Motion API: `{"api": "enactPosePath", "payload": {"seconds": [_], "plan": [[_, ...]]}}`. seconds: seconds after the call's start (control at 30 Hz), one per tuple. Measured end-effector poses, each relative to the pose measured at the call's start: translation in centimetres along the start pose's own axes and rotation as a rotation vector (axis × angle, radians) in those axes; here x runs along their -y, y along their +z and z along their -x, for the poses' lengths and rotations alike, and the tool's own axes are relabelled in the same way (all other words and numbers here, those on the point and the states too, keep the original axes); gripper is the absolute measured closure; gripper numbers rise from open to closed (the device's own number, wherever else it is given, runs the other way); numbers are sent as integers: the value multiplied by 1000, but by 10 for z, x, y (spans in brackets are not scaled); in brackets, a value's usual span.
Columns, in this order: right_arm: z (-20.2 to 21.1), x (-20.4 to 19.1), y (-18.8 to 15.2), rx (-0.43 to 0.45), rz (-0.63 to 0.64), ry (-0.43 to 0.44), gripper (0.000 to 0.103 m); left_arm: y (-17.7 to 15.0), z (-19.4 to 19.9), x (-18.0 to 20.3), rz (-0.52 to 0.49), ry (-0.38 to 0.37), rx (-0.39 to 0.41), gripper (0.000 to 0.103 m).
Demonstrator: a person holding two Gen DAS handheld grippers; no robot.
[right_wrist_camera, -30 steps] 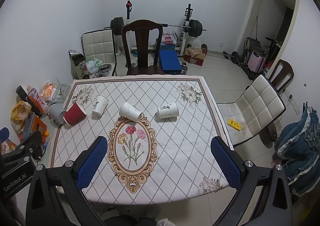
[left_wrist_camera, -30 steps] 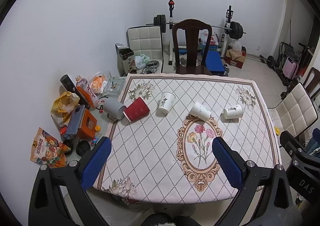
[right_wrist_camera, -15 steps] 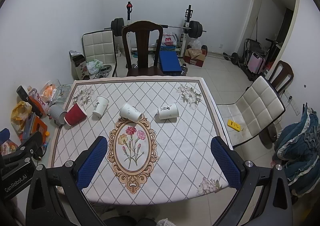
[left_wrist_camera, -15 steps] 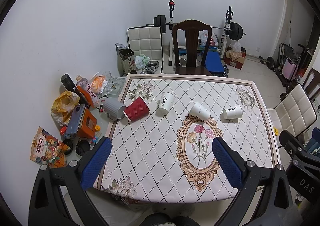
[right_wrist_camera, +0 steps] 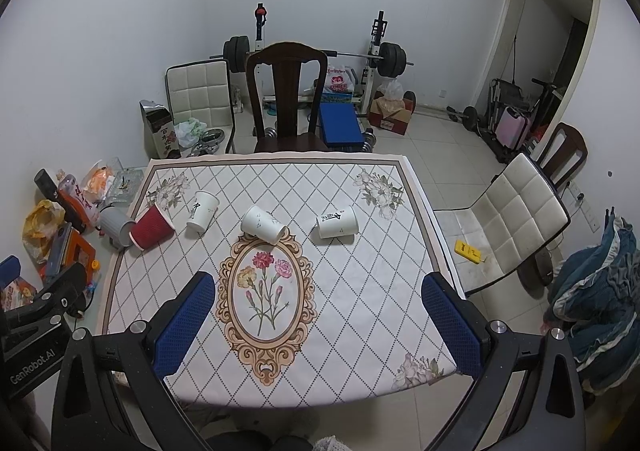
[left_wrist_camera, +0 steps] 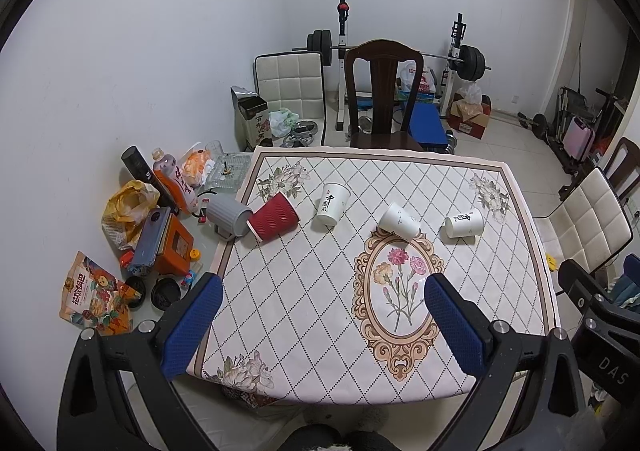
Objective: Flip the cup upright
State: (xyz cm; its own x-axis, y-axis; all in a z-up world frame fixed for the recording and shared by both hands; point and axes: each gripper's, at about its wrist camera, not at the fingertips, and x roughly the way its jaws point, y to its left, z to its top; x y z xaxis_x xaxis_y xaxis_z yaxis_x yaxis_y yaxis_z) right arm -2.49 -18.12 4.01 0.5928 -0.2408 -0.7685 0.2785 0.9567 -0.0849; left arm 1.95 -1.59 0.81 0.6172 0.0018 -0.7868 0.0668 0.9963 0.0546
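Observation:
Several cups lie on their sides across the far half of a table with a floral cloth [left_wrist_camera: 312, 299] [right_wrist_camera: 360, 291]: a grey ribbed cup [left_wrist_camera: 228, 216] [right_wrist_camera: 116, 227] at the left edge, a red ribbed cup [left_wrist_camera: 276, 217] [right_wrist_camera: 151, 227], and three white paper cups [left_wrist_camera: 333, 204] [left_wrist_camera: 400, 221] [left_wrist_camera: 464, 223], also in the right wrist view [right_wrist_camera: 203, 211] [right_wrist_camera: 264, 224] [right_wrist_camera: 337, 222]. My left gripper [left_wrist_camera: 322, 325] and right gripper [right_wrist_camera: 318, 325] are both open and empty, held high above the table's near edge, far from the cups.
A dark wooden chair [left_wrist_camera: 382, 91] stands at the table's far side. White padded chairs stand at the right [right_wrist_camera: 516, 219] and back left [left_wrist_camera: 290, 87]. Bottles, bags and boxes [left_wrist_camera: 152, 219] clutter the floor left of the table. Weight equipment [right_wrist_camera: 316, 51] lines the back wall.
Both grippers have drifted very slightly; the view is nearly the same. The cups have not moved.

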Motion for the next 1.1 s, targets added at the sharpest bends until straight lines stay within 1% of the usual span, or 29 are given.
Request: {"api": "enactPosePath", "payload": {"seconds": [0.3, 0.43, 0.47, 0.67, 0.7, 0.8, 0.93, 1.07, 1.1], "plan": [[-1, 0, -5, 1, 0, -1, 0, 1, 3, 3, 2, -11, 0, 0], [-7, 4, 8, -7, -3, -5, 0, -1, 1, 4, 3, -27, -8, 0], [1, -2, 11, -7, -2, -6, 0, -1, 1, 2, 2, -32, -10, 0], [-6, -10, 13, -29, -31, -21, 0, -6, -22, -11, -4, -46, -33, 0], [-6, -10, 3, -27, -31, -21, 0, -7, -28, -11, -10, -45, -42, 0], [-25, -9, -5, -72, -72, -48, 0, -13, -56, -11, -34, -46, -79, 0], [-72, 2, -30, -180, -155, -100, 0, -26, -102, -4, -92, -59, -167, 0], [-123, 19, -62, -286, -207, -172, 0, -39, -144, 14, -146, -70, -256, 0], [-130, 22, -67, -302, -212, -181, 0, -43, -155, 20, -162, -74, -281, 0]]}}
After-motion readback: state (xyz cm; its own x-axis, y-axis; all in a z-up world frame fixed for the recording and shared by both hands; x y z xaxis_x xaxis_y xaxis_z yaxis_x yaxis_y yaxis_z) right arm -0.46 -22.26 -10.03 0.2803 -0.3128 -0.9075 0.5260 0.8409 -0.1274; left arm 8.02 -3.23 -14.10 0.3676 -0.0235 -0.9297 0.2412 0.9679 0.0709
